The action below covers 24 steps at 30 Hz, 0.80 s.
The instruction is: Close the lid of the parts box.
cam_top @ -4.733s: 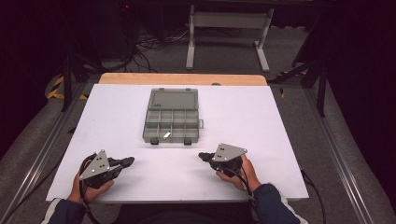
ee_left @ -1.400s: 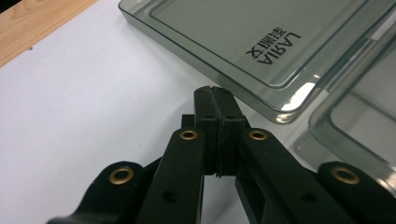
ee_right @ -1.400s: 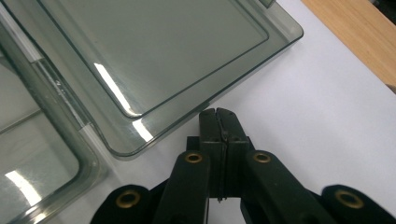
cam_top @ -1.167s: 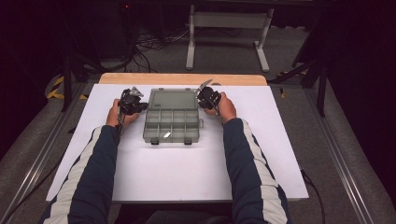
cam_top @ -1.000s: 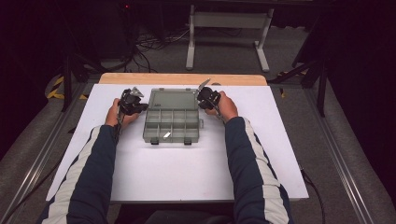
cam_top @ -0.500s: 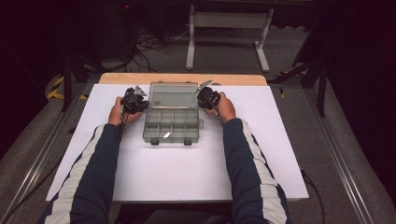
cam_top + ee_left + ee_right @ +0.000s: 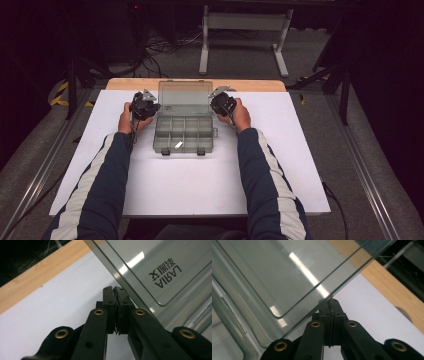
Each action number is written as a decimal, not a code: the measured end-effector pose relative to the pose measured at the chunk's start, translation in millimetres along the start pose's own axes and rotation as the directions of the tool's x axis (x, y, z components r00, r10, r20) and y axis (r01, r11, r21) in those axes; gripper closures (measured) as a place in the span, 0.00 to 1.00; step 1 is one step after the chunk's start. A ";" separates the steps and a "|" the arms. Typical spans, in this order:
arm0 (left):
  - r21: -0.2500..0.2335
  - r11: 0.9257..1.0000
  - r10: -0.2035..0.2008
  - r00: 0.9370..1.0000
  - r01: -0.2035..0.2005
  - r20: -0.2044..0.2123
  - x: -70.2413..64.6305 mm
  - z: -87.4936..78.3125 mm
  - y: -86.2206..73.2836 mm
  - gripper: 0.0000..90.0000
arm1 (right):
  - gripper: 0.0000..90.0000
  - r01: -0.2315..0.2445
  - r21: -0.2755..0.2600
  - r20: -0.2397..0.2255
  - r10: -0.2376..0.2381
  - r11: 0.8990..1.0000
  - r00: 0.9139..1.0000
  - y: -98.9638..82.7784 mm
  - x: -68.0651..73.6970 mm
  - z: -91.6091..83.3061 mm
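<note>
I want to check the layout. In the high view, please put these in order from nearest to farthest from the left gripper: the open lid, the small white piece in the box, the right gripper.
1. The open lid: right beside the left gripper, at its edge.
2. The small white piece: in a front compartment of the box, toward the person.
3. The right gripper: at the lid's far edge.

Flat rectangular table [image 7: 165,195] under a white sheet, with a strip of bare light wood [image 7: 250,85] left uncovered along the far edge. Resting directly on the white surface, toward the far middle — a clear grey plastic compartment box [image 7: 184,134], divided into small cells, its transparent lid [image 7: 185,98] raised open at the back. Inside one near cell, a small white piece [image 7: 179,145], too small to identify. Around the table, grey floor [image 7: 370,130] with dark rails along each side.
</note>
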<state>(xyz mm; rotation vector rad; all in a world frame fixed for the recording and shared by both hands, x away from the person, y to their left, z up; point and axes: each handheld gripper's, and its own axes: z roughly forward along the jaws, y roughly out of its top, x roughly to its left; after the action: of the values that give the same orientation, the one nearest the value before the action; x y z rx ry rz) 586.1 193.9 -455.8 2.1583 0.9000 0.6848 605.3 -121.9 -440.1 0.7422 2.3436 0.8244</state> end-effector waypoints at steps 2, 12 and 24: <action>-0.015 1.000 0.005 1.000 -0.006 -0.013 -0.2 -2.6 1.6 0.98 | 1.00 0.002 -0.018 0.017 -0.002 1.000 1.000 0.7 0.5 -2.5; -0.066 0.998 0.004 0.999 -0.006 -0.040 -2.7 -14.5 8.5 0.99 | 1.00 -0.001 -0.100 0.072 0.008 0.995 0.997 4.1 3.1 -15.5; -0.113 0.993 0.018 0.997 -0.026 -0.070 -5.9 -35.4 20.3 1.00 | 1.00 0.009 -0.191 0.123 0.015 0.982 0.992 14.3 6.8 -37.0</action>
<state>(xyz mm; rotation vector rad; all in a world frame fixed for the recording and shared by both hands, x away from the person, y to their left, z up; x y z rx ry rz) 566.4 192.8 -419.6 2.0575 0.8532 0.8057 581.3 -122.3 -407.7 0.6946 2.1189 0.9607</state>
